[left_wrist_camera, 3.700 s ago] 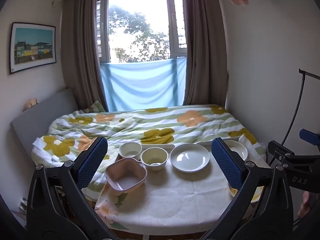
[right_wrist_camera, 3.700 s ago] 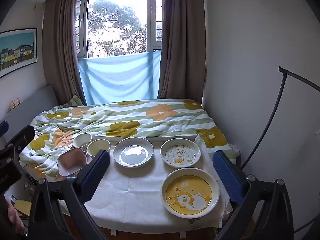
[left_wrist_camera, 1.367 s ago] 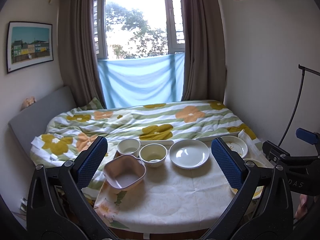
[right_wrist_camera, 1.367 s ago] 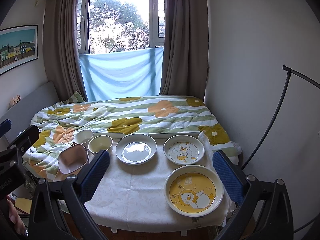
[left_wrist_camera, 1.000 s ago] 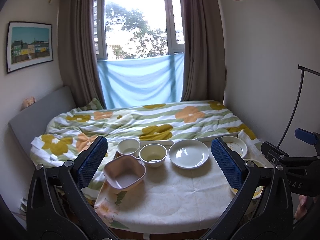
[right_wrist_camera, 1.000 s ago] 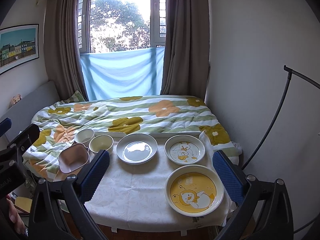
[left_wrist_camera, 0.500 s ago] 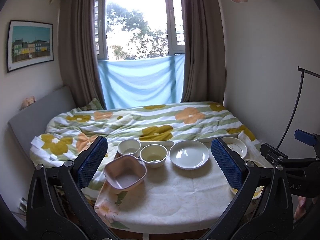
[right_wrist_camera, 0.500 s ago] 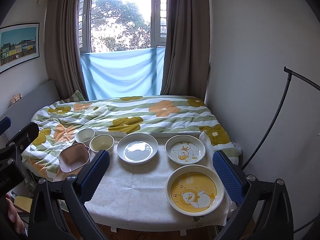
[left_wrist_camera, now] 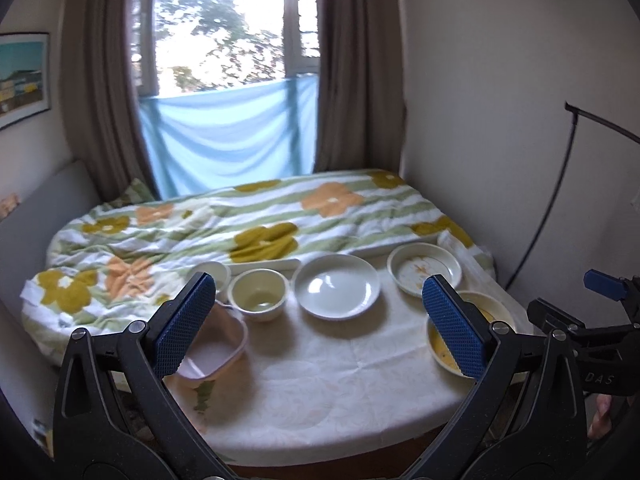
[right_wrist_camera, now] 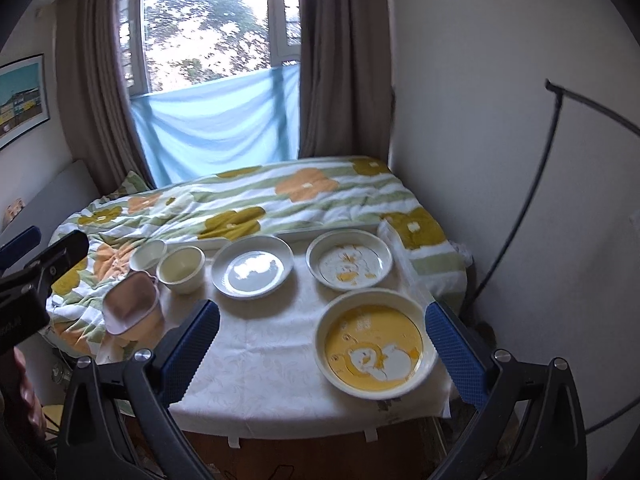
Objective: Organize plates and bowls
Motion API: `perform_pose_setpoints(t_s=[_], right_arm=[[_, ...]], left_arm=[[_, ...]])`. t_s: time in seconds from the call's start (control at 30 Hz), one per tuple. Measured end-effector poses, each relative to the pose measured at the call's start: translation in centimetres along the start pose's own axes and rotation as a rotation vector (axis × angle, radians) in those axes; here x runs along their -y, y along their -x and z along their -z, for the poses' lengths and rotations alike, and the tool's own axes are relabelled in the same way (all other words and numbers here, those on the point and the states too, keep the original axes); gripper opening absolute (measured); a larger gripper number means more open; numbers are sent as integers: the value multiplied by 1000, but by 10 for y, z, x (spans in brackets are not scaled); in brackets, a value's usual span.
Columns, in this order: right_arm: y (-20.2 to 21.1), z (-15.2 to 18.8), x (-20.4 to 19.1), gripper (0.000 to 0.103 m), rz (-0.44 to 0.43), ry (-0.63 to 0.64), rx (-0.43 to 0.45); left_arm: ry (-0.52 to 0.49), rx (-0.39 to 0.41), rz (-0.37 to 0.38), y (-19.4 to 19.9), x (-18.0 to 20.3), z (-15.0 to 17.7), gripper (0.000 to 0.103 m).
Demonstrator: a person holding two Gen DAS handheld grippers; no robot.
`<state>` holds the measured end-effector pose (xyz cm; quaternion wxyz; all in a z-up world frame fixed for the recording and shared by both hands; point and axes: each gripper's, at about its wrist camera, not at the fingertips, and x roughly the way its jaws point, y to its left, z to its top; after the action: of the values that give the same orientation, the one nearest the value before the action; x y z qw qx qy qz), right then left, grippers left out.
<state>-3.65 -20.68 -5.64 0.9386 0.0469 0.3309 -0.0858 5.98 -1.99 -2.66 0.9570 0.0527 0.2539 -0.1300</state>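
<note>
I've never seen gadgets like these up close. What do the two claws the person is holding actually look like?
Each claw, left claw and right claw, is a black plastic frame with two long angled fingers joined by silver rivets. The fingertips carry blue pads with a fine cross-hatched grip texture. The right claw's black body, seen from the side, has white lettering reading "DAS" and a blue tip.

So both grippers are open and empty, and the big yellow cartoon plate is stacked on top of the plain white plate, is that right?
Not quite. The yellow cartoon plate is not stacked: it lies alone on the tablecloth, apart from the plain white plate, as the right wrist view shows. The left gripper and right gripper are indeed open and empty.
</note>
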Motion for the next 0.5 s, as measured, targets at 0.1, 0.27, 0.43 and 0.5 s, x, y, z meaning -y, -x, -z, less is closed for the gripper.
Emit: perform_pose_setpoints(t_s=[0.1, 0.27, 0.43, 0.5], right_arm=[[-12, 11, 23, 103, 11, -40, -50], [-45, 29, 70, 103, 36, -119, -133], [-88, 48, 113, 103, -38, -210, -225], [-109, 58, 129, 102, -75, -253, -267]], left_arm=[[-30, -53, 76, -31, 20, 3, 103], [-90, -177, 200, -95, 64, 19, 103], [-114, -332, 352, -165, 101, 41, 103], [-119, -412, 404, -197, 115, 53, 103]])
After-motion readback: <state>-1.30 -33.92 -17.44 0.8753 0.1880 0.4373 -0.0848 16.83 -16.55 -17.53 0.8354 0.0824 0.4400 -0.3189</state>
